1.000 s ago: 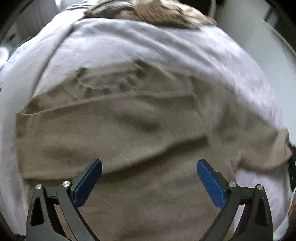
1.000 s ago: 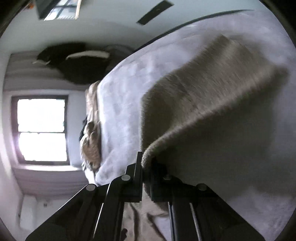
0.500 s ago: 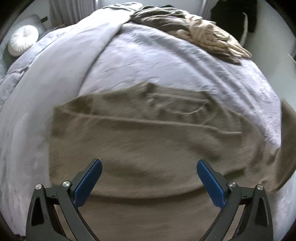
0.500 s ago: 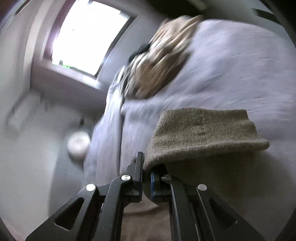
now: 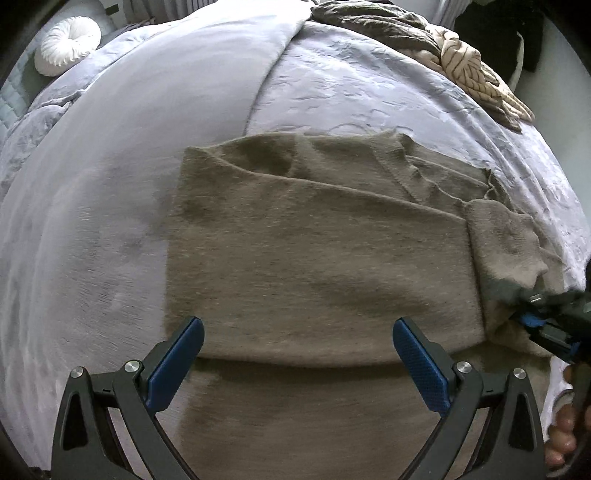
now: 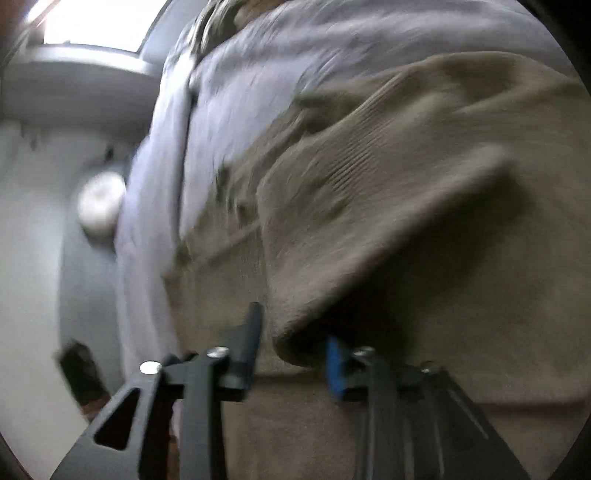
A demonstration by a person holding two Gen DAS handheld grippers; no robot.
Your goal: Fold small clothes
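A taupe knit sweater lies partly folded on a lavender bedspread. My left gripper is open and empty, hovering over the sweater's near part. My right gripper shows at the right edge of the left wrist view. Its jaws stand apart, with the sweater's sleeve cuff lying between them and folded over the body. The same sleeve shows in the left wrist view. The right wrist view is blurred by motion.
A pile of other clothes lies at the far edge of the bed. A round white cushion sits at the far left, also in the right wrist view. A window is beyond.
My right gripper carried the sleeve over onto the sweater's body and its jaws have come apart. The left gripper's view shifted right across the sweater, still open.
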